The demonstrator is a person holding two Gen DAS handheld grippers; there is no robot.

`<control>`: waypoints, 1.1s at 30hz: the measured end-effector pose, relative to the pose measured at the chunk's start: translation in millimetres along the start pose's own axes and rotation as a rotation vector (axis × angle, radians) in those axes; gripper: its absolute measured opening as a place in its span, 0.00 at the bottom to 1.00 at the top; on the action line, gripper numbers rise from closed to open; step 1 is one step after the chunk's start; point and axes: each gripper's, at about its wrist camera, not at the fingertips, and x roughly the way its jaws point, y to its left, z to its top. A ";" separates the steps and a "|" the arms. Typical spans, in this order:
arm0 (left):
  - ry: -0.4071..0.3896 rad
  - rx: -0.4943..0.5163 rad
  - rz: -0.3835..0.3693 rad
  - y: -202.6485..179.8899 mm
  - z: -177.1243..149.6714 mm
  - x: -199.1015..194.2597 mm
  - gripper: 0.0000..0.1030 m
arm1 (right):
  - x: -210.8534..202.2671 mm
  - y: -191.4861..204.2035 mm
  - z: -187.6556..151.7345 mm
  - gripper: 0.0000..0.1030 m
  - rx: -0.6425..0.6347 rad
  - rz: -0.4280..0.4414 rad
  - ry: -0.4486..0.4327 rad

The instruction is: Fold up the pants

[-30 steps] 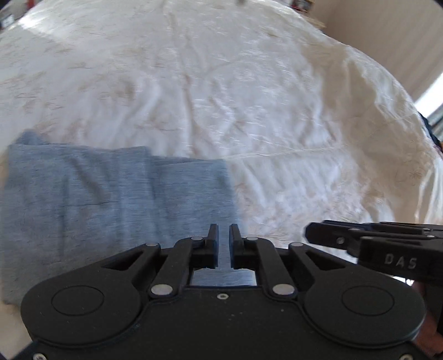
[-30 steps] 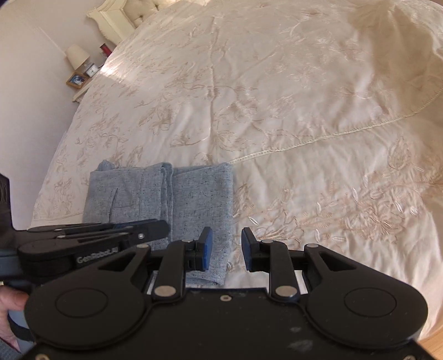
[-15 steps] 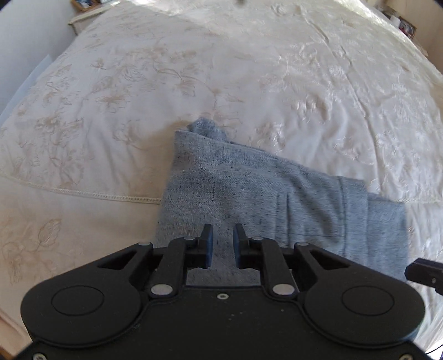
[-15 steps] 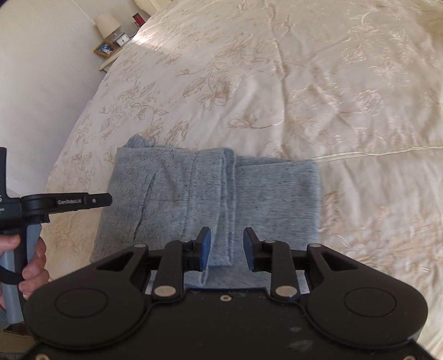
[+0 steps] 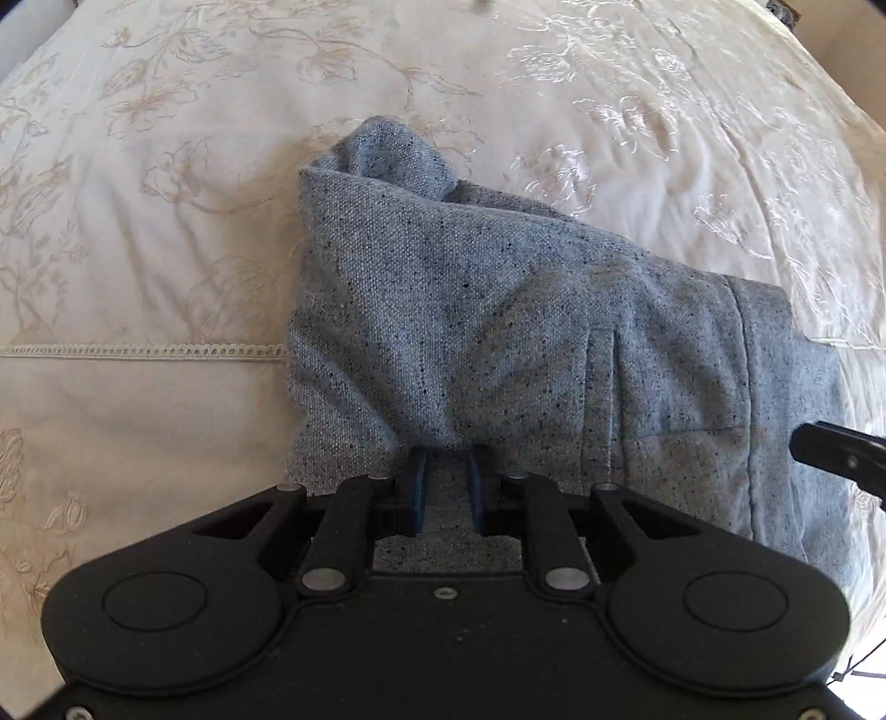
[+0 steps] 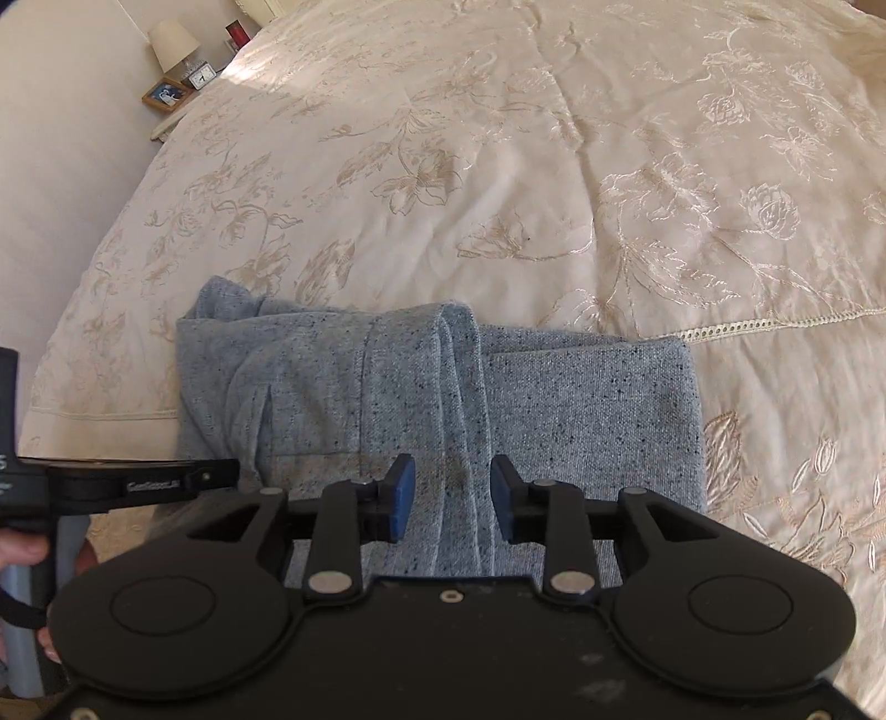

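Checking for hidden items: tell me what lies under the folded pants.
The folded pants lie on the embroidered bedspread, which shows all around them. Whatever sits directly beneath the fabric is covered and cannot be seen.

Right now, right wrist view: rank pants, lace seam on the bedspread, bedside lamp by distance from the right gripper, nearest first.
1. Pants: right under the right gripper, its open fingers straddling the folded edge.
2. Lace seam: on the bedspread just beyond the pants, to the right.
3. Bedside lamp: far upper left, on the nightstand off the bed.
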 end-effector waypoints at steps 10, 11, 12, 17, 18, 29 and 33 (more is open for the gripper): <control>-0.023 0.039 0.004 0.5 0.1 -1.0 0.24 | 31.0 -23.4 4.3 0.38 0.074 0.117 0.088; -0.027 0.054 0.007 -0.6 -0.1 -2.7 0.24 | 30.7 -22.7 4.2 0.39 0.073 0.147 0.106; -0.031 0.066 0.008 -0.8 -0.5 -3.8 0.24 | 29.1 -20.4 3.4 0.39 0.060 0.159 0.115; -0.067 0.132 0.019 -4.7 -3.8 -19.5 0.24 | 33.9 -10.4 -0.7 0.39 0.012 0.131 0.121; -0.080 0.144 0.026 -4.3 -5.1 -23.4 0.24 | 36.2 -10.3 -0.3 0.39 0.025 0.126 0.123; -0.153 0.130 0.107 8.2 -32.3 -62.9 0.24 | 17.6 8.2 -0.2 0.07 -0.067 0.075 0.074; -0.187 0.101 0.109 10.9 -31.5 -75.2 0.24 | -28.4 35.1 1.2 0.06 -0.154 0.068 -0.028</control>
